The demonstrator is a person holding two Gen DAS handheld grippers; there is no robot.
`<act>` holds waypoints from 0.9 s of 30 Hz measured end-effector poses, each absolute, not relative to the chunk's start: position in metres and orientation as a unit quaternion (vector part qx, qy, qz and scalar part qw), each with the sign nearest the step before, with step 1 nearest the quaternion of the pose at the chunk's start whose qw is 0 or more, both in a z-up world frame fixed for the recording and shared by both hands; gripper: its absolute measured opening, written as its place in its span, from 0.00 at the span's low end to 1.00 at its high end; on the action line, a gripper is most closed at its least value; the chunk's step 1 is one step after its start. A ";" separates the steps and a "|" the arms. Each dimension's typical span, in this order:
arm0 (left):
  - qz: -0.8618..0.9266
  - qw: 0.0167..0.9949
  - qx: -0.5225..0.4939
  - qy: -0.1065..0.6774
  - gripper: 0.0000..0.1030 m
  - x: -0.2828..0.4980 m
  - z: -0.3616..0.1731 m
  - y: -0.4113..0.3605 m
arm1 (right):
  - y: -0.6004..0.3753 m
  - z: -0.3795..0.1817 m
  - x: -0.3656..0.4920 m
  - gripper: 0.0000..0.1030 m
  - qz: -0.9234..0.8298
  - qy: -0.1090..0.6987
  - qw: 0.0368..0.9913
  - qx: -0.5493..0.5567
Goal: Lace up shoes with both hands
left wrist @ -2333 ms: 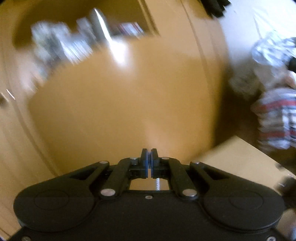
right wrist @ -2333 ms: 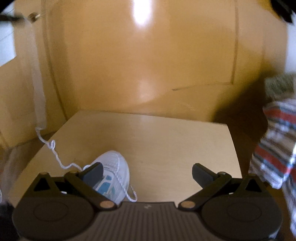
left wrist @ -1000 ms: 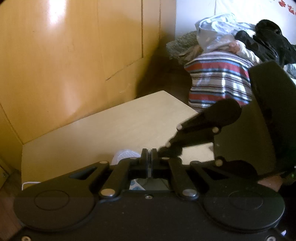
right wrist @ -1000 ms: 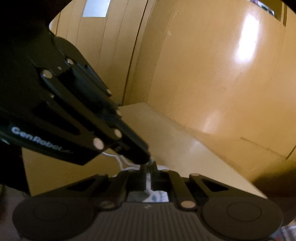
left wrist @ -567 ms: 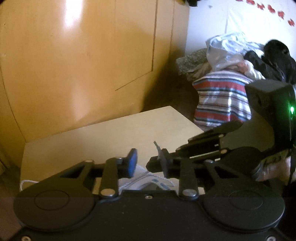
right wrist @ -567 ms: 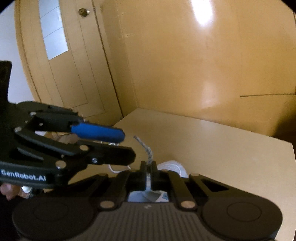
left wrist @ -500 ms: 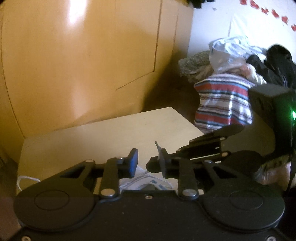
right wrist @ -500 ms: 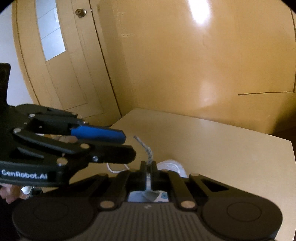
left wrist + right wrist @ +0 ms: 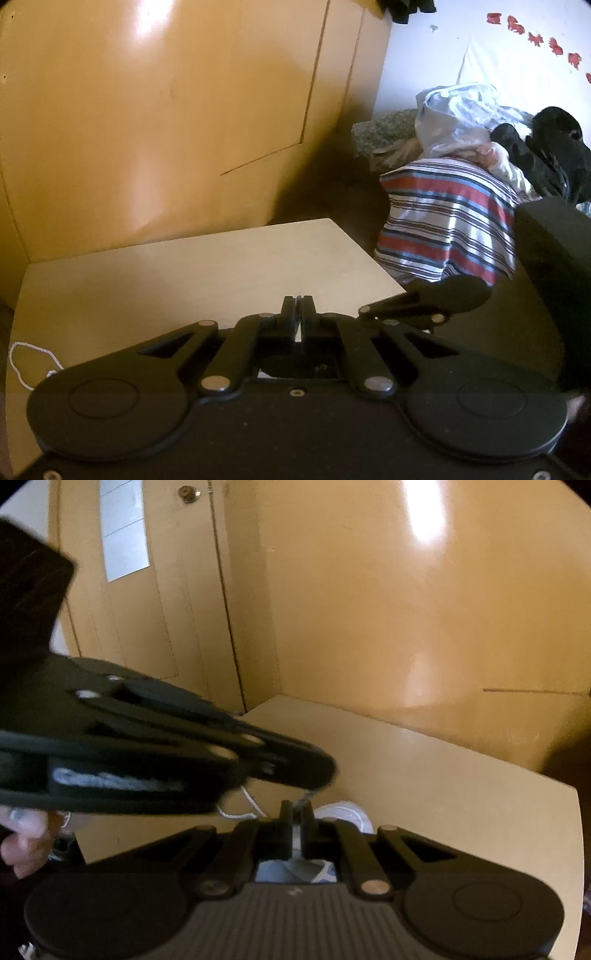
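The left gripper (image 9: 298, 314) had just been closing and its jaws stood together at lower centre of the left wrist view; a pale sliver showed in the slit, but whether that was lace or table could not be told. The right gripper (image 9: 297, 810) was clamped on the shoelace (image 9: 297, 836), which ran as a pale strip between its pads, with a short frayed end rising just above them. In the right wrist view the blurred tip of the left gripper reached in from the left edge and met that frayed end; a firm catch could not be confirmed. The white sneaker (image 9: 343, 814) lay on the pale wooden table (image 9: 184, 277), mostly hidden behind the right gripper, its toe showing just right of the jaws. A slack loop of lace lay on the table at the lower left of the left wrist view. Judged risks: the exposed lace end was short, so the left jaws could close on air or on only a few threads; releasing the right grip on that assumption would drop the end. With both tips touching, a pull to either side could knock the tools together, drag the light sneaker across the table, or fray the end until it will not enter an eyelet.
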State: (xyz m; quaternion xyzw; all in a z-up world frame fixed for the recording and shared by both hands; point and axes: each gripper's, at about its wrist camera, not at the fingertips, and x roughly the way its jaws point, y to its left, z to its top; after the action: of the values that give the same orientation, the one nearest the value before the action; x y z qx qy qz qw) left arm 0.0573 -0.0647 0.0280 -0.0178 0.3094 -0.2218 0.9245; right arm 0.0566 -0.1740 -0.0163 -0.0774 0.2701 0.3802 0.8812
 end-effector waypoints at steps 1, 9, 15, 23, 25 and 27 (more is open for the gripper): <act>-0.222 0.924 -0.019 0.311 0.00 0.058 0.027 -0.065 | -0.173 -0.018 0.052 0.04 0.380 0.267 0.882 -0.078; -0.242 0.920 -0.007 0.309 0.36 0.049 0.034 -0.058 | -0.170 -0.024 0.057 0.04 0.362 0.266 0.891 -0.062; -0.252 0.916 -0.005 0.313 0.34 0.049 0.033 -0.057 | -0.169 -0.029 0.054 0.04 0.352 0.248 0.897 -0.096; -0.277 0.907 -0.005 0.318 0.21 0.051 0.032 -0.047 | -0.168 -0.031 0.014 0.04 0.370 0.184 0.893 -0.178; -0.277 0.906 -0.005 0.319 0.15 0.051 0.031 -0.044 | -0.169 -0.031 0.008 0.04 0.375 0.169 0.891 -0.190; -0.284 0.904 -0.011 0.320 0.14 0.052 0.030 -0.043 | -0.169 -0.032 0.003 0.04 0.378 0.162 0.890 -0.198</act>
State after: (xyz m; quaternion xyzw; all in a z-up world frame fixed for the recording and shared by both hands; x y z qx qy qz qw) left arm 0.0517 -0.0426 0.0303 -0.0110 0.3196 -0.2842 0.9038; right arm 0.0033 -0.1690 -0.0319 -0.1979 0.1621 0.3777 0.8899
